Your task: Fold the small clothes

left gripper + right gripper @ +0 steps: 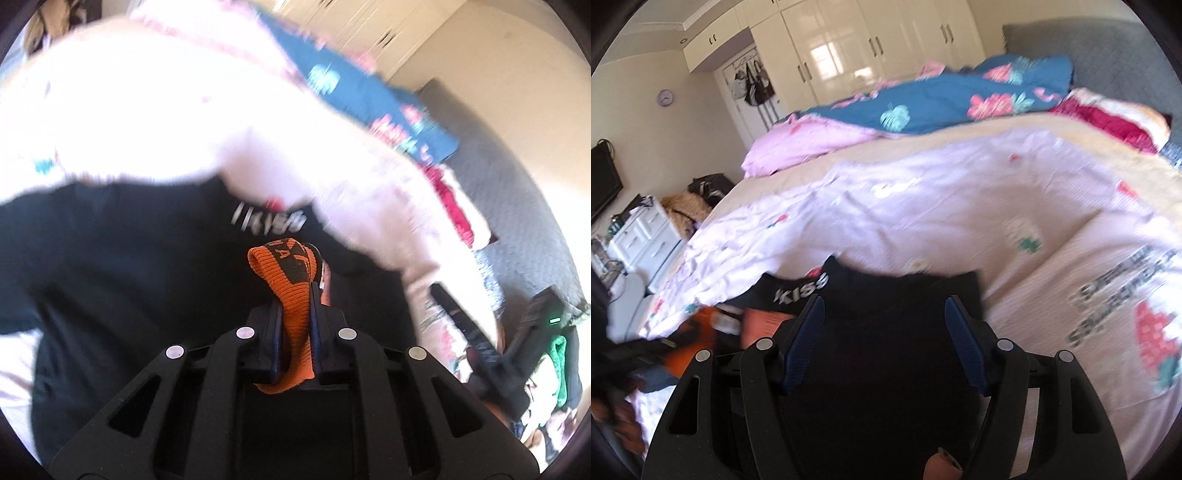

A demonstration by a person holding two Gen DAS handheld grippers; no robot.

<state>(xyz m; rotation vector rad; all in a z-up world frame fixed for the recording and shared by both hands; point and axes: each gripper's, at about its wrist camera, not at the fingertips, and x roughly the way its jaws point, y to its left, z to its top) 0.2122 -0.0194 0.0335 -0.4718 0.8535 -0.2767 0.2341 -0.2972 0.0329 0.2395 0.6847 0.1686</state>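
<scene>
Now left hand-held gripper [295, 295] clamps orange sock [291, 280]; right hand-held gripper [884, 321] wide, empty.

orange ribbed knit sock [295, 295]: orange with black lettering on the cuff
black garment [886, 332]: black, white "KISS" print
pale pink bedsheet [923, 206]: pale pink, scattered small red and green motifs
white folded garment [1108, 295]: white, dark lettering, red-and-green pixelled strawberry
blue quilt [942, 103]: blue with pink flowers and teal leaves, pink underside
gripper pads [803, 339]: dark blue
wardrobe doors [868, 40]: glossy cream
</scene>
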